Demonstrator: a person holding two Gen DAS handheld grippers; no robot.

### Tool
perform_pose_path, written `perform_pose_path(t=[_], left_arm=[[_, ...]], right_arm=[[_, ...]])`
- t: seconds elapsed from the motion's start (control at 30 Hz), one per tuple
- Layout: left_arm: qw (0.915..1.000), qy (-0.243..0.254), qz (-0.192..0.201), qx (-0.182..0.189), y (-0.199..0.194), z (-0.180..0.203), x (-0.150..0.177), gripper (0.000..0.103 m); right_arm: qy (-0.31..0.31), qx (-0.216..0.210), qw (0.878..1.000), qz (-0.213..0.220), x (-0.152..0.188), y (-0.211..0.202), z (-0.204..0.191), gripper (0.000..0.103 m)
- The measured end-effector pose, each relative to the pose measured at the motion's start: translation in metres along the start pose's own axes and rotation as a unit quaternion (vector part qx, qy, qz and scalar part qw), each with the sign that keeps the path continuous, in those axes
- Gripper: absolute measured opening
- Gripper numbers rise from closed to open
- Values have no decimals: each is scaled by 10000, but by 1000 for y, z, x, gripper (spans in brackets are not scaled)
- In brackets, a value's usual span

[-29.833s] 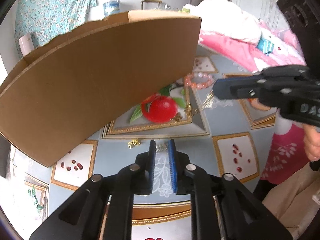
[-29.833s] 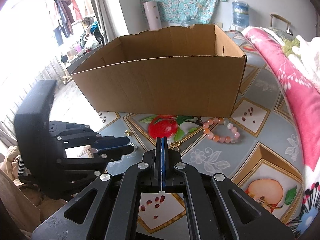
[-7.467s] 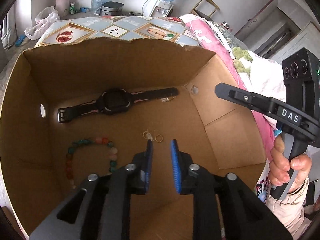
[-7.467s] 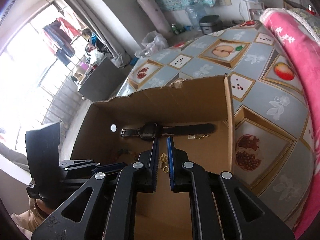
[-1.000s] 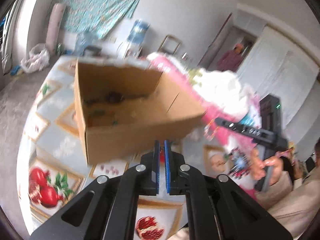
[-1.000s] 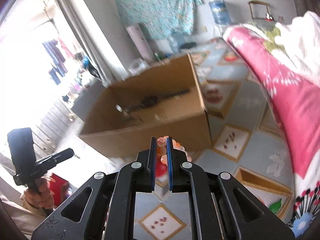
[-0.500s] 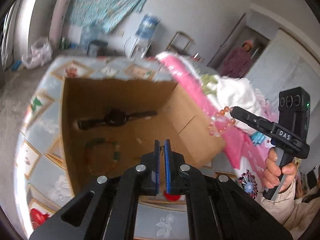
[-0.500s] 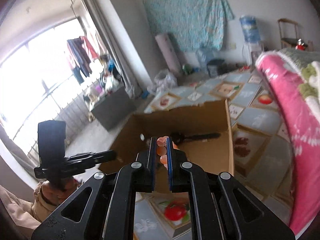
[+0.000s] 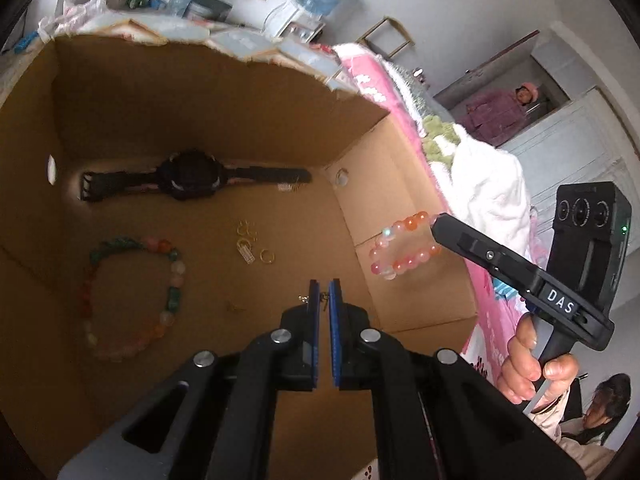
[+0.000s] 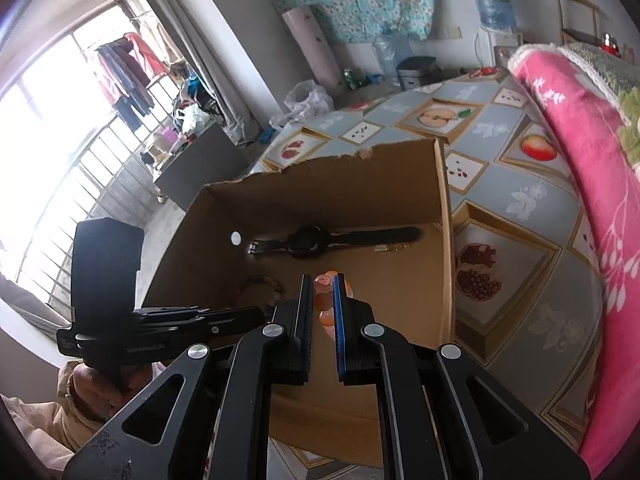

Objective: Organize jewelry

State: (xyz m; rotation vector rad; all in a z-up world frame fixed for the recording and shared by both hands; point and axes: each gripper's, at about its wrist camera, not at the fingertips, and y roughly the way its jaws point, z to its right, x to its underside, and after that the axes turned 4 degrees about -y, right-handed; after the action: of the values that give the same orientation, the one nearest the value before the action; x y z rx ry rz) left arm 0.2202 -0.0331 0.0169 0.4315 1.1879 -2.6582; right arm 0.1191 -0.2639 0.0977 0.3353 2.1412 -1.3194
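Note:
An open cardboard box (image 9: 400, 200) (image 10: 444, 216) holds a black watch (image 9: 192, 178) (image 10: 320, 242), a multicoloured bead bracelet (image 9: 132, 292), small gold rings (image 9: 252, 240) and a small gold piece (image 9: 236, 307). My right gripper (image 10: 323, 280) (image 9: 436, 228) is shut on a pink-orange bead bracelet (image 9: 404, 246) (image 10: 326, 300), which hangs over the box's right side. My left gripper (image 9: 323, 286) (image 10: 256, 312) is over the box, jaws nearly closed on a thin gold item that is barely visible.
The box stands on a table with a fruit-patterned cloth (image 10: 520, 200). A pink blanket (image 10: 580, 140) lies to the right. A person in pink (image 9: 504, 110) stands in a far doorway. A water dispenser (image 10: 492, 0) stands by the back wall.
Both grippers have come down closer over the box. The right gripper has carried the pink bracelet to above the box's right side.

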Motion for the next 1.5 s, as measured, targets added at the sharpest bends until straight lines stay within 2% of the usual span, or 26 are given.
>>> perform_pose_path(t=[0.13,0.2,0.4,0.6,0.7,0.87,1.07,1.1,1.23,1.27,1.33,1.4,1.5], left_arm=[[9998,-153,-134,-57,10,-7,-1,7],[9996,-226,-158,-7,10,-10,-2,16],[9995,-294,-108,94,11,-12,-4,28],[9997,-243,-26,27,9,-9,-3,30],[9998,-153,103,-32,1,-8,-1,31],[9994,-53,313,-151,-14,-8,3,33],[9964,232,666,-462,-36,3,13,35],[9954,296,741,-533,-40,6,16,37],[9855,703,1242,-913,-66,25,34,44],[9824,832,1360,-972,-73,30,40,47],[9728,1199,1629,-1125,-90,43,57,57],[9626,1499,1851,-1289,-105,54,73,74],[9488,1666,2129,-1633,-121,63,94,84]], right_arm=[[-6,18,10000,-94,-1,3,5,8],[-28,29,9999,-140,-2,5,6,8],[-100,12,9995,-283,-7,13,6,8],[-246,-82,9975,-664,-13,28,2,8],[-477,174,9956,-791,-16,34,-5,10],[-747,766,9923,-621,-20,28,-9,18],[-621,940,9934,-193,-13,-7,-6,18],[-569,905,9942,-103,-11,-14,-6,20],[-248,916,9946,409,10,-49,-11,46],[-173,975,9936,535,17,-58,-14,49],[-73,1057,9919,701,28,-69,-21,61],[41,1153,9895,876,44,-81,-31,71],[277,1341,9843,1111,66,-94,-41,84]])
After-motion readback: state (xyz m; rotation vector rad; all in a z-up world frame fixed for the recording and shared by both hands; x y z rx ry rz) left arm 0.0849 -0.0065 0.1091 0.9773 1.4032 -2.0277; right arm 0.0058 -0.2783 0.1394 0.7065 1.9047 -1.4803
